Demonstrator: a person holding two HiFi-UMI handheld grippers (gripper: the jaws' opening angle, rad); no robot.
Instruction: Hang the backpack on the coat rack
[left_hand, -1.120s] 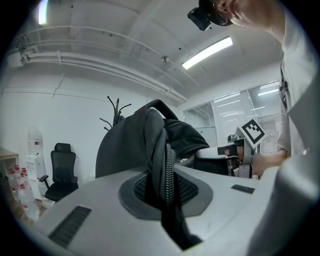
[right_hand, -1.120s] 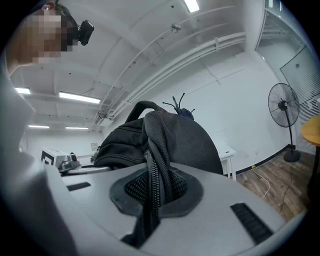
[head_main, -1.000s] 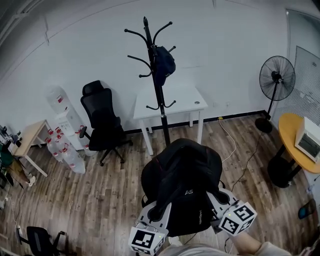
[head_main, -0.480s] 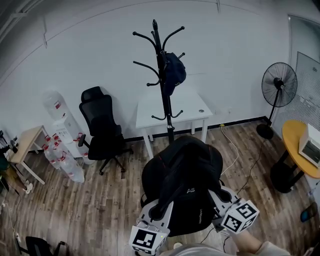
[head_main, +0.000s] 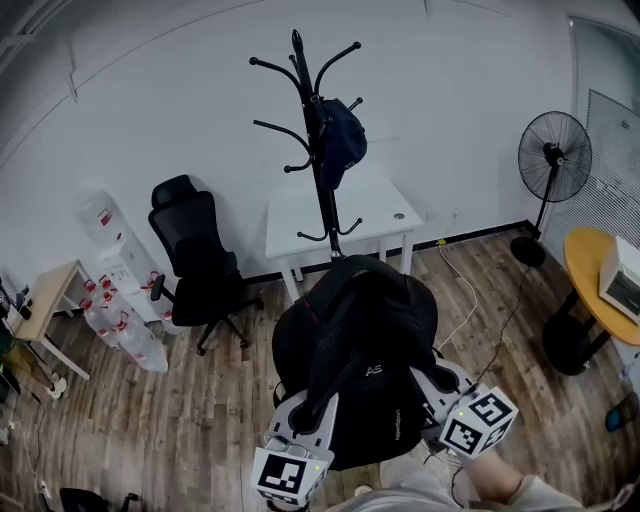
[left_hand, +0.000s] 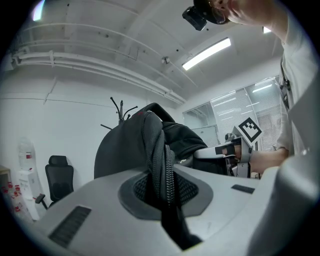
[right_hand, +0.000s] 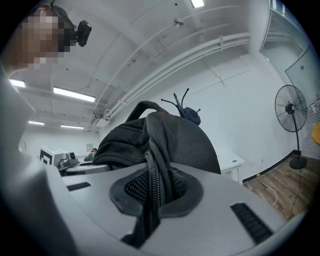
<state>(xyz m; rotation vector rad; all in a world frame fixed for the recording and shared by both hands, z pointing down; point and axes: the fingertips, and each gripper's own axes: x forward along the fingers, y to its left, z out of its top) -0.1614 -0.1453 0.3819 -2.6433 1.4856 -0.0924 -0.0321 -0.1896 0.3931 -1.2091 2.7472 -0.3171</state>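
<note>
While the left gripper (head_main: 318, 418), at seven o'clock of the black backpack (head_main: 360, 340), is clamped tight on one shoulder strap (left_hand: 161, 165), the bag is held up above the wooden floor (head_main: 200, 400), with the coat rack (head_main: 318, 170) beyond it at twelve o'clock. The right gripper (head_main: 428, 388), at four o'clock, pinches the other strap (right_hand: 155, 180) equally.

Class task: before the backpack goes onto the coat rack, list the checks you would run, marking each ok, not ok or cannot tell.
1. Left gripper shut on a shoulder strap: ok.
2. Right gripper shut on the other shoulder strap: ok.
3. Backpack off the floor: ok.
4. Free hook on the coat rack: ok; a dark bag takes one on the right.
5. Top handle at a hook: not ok, short of the rack.
6. Floor beneath the backpack: cannot tell, hidden.
</note>
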